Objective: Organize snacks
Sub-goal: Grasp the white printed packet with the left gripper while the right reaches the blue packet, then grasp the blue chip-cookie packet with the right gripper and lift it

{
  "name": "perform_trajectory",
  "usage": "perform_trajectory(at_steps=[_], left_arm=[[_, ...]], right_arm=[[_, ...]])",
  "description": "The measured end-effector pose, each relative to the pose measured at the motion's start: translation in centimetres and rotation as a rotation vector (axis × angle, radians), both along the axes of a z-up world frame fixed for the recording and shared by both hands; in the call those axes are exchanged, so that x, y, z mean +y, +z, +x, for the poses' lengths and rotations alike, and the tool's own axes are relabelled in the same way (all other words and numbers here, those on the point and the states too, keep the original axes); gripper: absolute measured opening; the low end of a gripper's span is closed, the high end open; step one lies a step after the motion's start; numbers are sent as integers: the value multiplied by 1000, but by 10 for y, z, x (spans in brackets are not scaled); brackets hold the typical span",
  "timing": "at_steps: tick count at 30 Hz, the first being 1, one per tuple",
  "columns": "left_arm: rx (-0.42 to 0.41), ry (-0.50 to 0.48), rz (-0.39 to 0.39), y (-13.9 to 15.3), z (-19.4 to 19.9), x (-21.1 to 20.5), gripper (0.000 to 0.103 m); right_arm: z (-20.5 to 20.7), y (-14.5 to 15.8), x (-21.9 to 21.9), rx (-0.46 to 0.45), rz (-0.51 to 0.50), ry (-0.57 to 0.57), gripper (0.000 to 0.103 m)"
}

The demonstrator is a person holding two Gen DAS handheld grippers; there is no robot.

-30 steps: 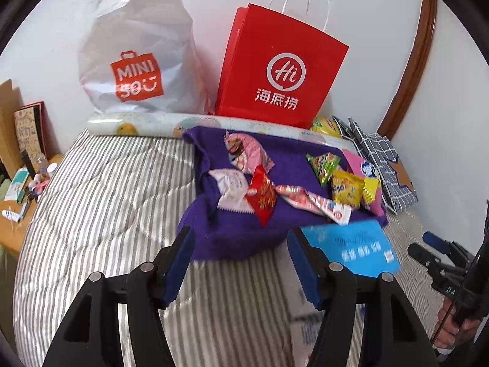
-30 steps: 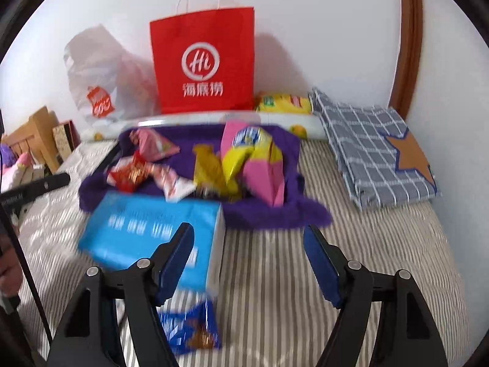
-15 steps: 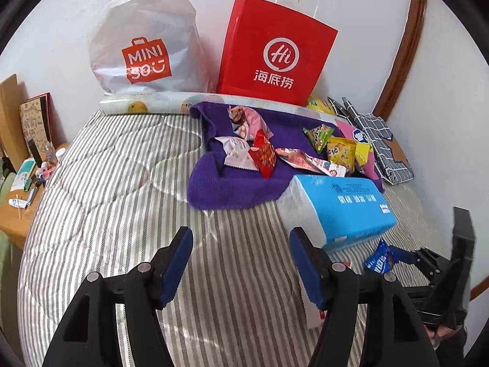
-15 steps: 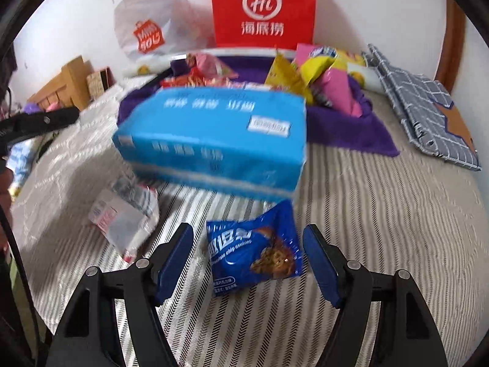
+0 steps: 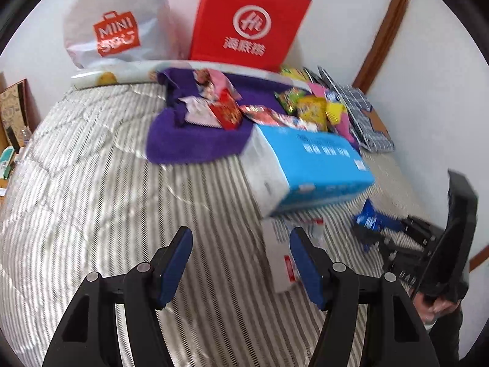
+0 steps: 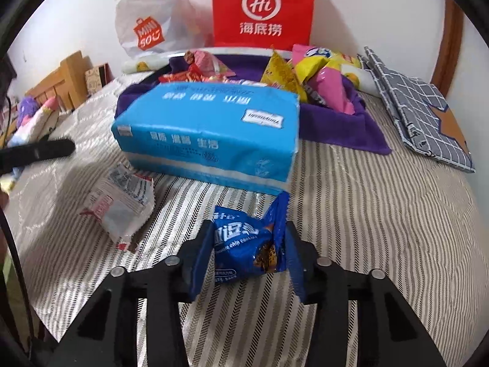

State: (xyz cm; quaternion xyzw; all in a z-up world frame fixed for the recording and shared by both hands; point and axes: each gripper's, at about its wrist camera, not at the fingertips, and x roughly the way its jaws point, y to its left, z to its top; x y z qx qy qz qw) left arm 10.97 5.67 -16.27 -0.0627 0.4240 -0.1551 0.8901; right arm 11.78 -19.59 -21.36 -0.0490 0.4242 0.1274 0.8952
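My right gripper (image 6: 249, 238) is shut on a blue chocolate-chip cookie packet (image 6: 244, 241) on the striped bed; the packet also shows in the left wrist view (image 5: 371, 218). My left gripper (image 5: 241, 244) is open and empty above the bed, with a white and red snack packet (image 5: 279, 260) by its right finger; that packet lies at the left in the right wrist view (image 6: 122, 205). Several snack packets (image 5: 232, 110) lie on a purple towel (image 5: 195, 143) behind a blue tissue pack (image 6: 211, 137).
A red paper bag (image 5: 247, 21) and a white plastic bag (image 5: 116, 21) stand against the wall. A grey checked pouch (image 6: 418, 113) lies at the right. A wooden side table (image 6: 64, 76) stands left of the bed.
My right gripper has moved forward and closed on the blue cookie packet. My left gripper has moved right and lower, toward the white and red packet.
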Motion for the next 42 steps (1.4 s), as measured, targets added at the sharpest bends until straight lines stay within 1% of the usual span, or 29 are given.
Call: perform_trajectory(at_steps=[3, 5, 7, 9, 10, 12, 15, 18, 20, 22, 23, 24, 25, 26, 27, 30, 34, 35, 37, 40, 41, 42], left_arm=[[48, -21, -20, -11, -1, -8, 64], [77, -33, -38, -17, 0, -12, 64], [104, -48, -72, -22, 0, -17, 64], [99, -53, -90, -24, -2, -22, 76], [93, -64, -92, -24, -2, -27, 77], [92, -91, -70, -25, -3, -39, 84], [68, -89, -5, -26, -1, -58, 86], [47, -48, 47, -27, 2, -73, 88], [36, -41, 114, -28, 4, -85, 88], [28, -36, 207, -29, 4, -97, 88], [15, -30, 271, -31, 3, -105, 85], [2, -23, 301, -32, 2, -107, 82], [-24, -21, 303, -31, 0, -109, 76], [-33, -25, 281, -30, -2, -108, 63], [-44, -25, 276, -28, -3, -107, 55], [-57, -27, 285, -27, -6, -99, 51], [-60, -5, 311, -25, -7, -86, 51], [-59, 14, 314, -25, -6, -79, 51], [-48, 29, 299, -26, -2, -68, 53], [-45, 34, 295, -28, 1, -59, 60], [-51, 33, 297, -29, 2, -59, 63], [-59, 32, 296, -30, 1, -59, 64]], right_arm=[[-2, 3, -9, -8, -1, -28, 44], [-3, 3, -16, -10, -20, -60, 44], [-3, 4, -23, -8, -34, -91, 44], [-5, 5, -33, -15, -37, -114, 44], [-6, 5, -37, -17, -35, -122, 44], [-9, 6, -46, -24, -38, -145, 44], [-11, 7, -55, -30, -22, -158, 44], [-13, 10, -60, -45, -9, -160, 44], [-14, 13, -64, -55, -10, -167, 44], [-14, 15, -68, -63, -3, -173, 44], [-15, 16, -69, -66, 1, -174, 44], [-15, 16, -70, -67, 6, -175, 44], [-16, 16, -71, -67, 9, -177, 44], [-16, 15, -72, -67, 14, -178, 44], [-16, 14, -71, -66, 18, -176, 44], [-17, 11, -66, -64, 28, -156, 44], [-13, 7, -55, -61, 36, -111, 44], [-11, 6, -52, -57, 38, -103, 44], [-6, 2, -47, -44, 48, -89, 44], [2, -7, -41, -7, 52, -78, 46], [4, -10, -40, 2, 46, -84, 49], [4, -11, -41, 2, 43, -89, 52]])
